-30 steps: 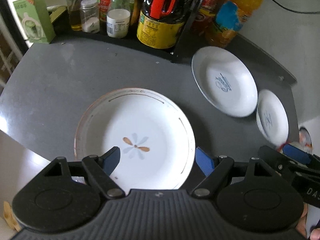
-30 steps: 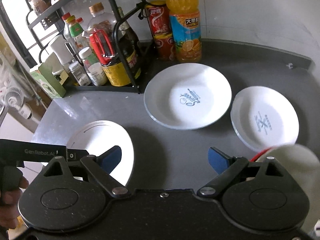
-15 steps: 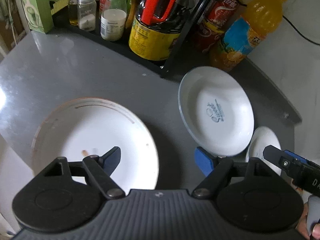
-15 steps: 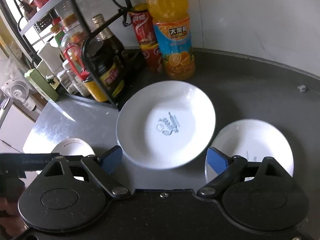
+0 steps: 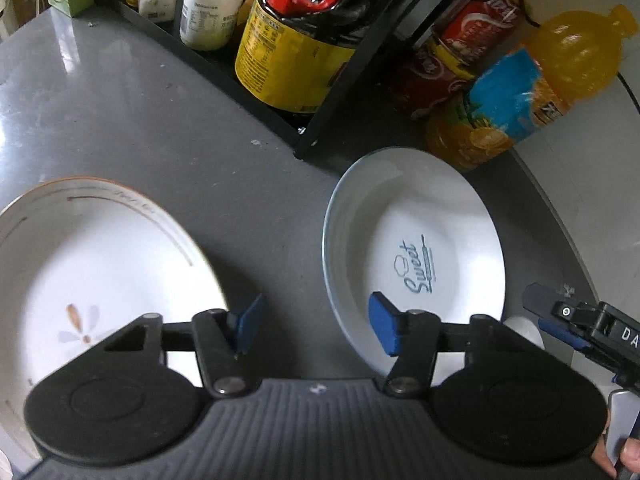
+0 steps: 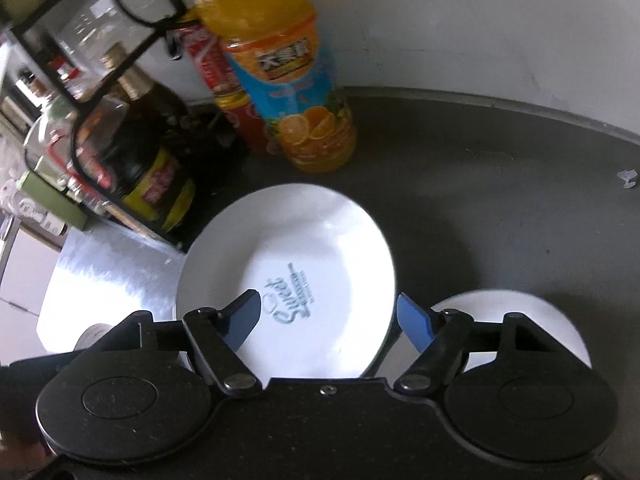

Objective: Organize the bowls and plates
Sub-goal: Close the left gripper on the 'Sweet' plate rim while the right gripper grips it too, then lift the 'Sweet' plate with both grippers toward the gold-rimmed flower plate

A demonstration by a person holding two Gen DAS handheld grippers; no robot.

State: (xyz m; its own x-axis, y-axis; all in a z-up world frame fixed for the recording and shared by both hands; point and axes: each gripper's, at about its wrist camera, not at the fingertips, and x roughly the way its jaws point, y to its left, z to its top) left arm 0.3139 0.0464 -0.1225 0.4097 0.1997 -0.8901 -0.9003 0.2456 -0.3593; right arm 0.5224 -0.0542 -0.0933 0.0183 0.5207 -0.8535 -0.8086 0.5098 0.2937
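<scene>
on a grey bench (image 5: 160, 128), both open, empty tongs, left (image 5: 316, 324) and right (image 6: 328, 316), flank the "sweet" plate (image 6: 320, 240); best gripped squarely at its near rim.

"Sweet" on the white plate (image 5: 416, 240); "DA" on the right gripper (image 5: 576, 320).

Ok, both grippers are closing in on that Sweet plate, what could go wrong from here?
1. The left gripper and right gripper, both open, converge on the Sweet plate; they could collide.
2. The orange juice bottle stands just behind it; a pushed plate might topple it.
3. The small white plate sits close beside; lifting carelessly could clip it.
</scene>
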